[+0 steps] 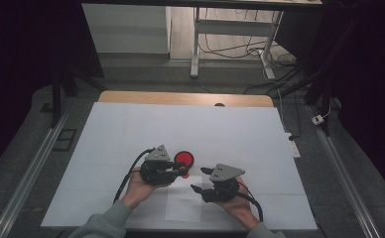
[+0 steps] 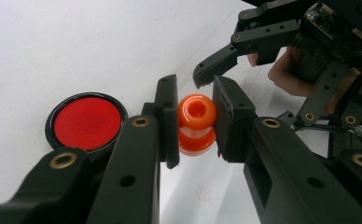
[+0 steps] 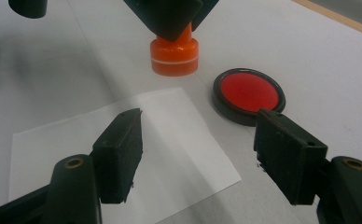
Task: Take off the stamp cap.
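**Left gripper clamps orange stamp beside red pad**

High view: the left gripper [image 1: 179, 170] sits at the middle of the white sheet [image 1: 131, 129] covering the table, held in the person's left hand [image 1: 140, 187]. Its tips reach to the near edge of the round red ink pad [image 1: 184, 158], and a bit of orange shows at them. The right gripper [image 1: 200, 179] lies just to the right, held in the right hand [image 1: 240, 203], its jaws spread and pointing left over a smaller paper [image 1: 183, 206] that lies on the sheet.

Left gripper view: the left gripper [image 2: 196, 123] has its two pads pressed on the narrow neck of the orange stamp [image 2: 197, 123], one on each side. The pad [image 2: 87, 122] lies to the left of the stamp, apart from it. The right gripper [image 2: 216, 70] shows beyond, its tips near the stamp but clear of it.

Right gripper view: the right gripper [image 3: 198, 149] stands wide with nothing between its jaws, above the paper [image 3: 123, 140]. Ahead, the stamp [image 3: 174, 56] stands upright with its base on the sheet just past the paper's far edge, its top gripped from above by the left gripper [image 3: 170, 23]. The pad [image 3: 248, 93] lies to the stamp's right, near but not touching.
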Demonstrator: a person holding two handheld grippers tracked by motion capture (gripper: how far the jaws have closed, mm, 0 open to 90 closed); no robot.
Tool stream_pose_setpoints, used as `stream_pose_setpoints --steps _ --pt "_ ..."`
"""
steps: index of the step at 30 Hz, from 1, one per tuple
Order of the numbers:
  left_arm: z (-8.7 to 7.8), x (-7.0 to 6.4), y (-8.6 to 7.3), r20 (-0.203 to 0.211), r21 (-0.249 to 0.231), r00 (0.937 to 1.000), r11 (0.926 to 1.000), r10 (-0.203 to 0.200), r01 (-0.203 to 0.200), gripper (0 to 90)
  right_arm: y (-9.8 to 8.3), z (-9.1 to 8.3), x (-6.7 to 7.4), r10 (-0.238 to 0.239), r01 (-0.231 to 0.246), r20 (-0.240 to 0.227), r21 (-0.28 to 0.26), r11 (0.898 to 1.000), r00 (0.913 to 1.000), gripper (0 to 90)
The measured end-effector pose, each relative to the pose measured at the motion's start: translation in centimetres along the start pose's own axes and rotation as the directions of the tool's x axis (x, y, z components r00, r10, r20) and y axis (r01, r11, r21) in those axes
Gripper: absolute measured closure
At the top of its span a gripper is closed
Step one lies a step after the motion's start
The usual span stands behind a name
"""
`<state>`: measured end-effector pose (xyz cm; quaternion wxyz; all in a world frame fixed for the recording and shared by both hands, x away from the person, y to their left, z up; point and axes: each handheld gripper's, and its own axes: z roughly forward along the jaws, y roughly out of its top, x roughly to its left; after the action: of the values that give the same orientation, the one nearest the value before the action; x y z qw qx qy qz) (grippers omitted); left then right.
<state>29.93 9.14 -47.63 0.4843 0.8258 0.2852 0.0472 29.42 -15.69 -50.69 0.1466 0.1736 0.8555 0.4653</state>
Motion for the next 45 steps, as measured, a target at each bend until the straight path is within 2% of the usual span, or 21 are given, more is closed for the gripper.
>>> stream_pose_setpoints --steps 45 --pt "0.1 -0.2 0.1 0.004 0.000 1.0000 1.0000 0.005 -0.005 72.3 1.0 1.8 1.0 -0.012 0.012 -0.013 0.006 1.000 0.9998 39.2"
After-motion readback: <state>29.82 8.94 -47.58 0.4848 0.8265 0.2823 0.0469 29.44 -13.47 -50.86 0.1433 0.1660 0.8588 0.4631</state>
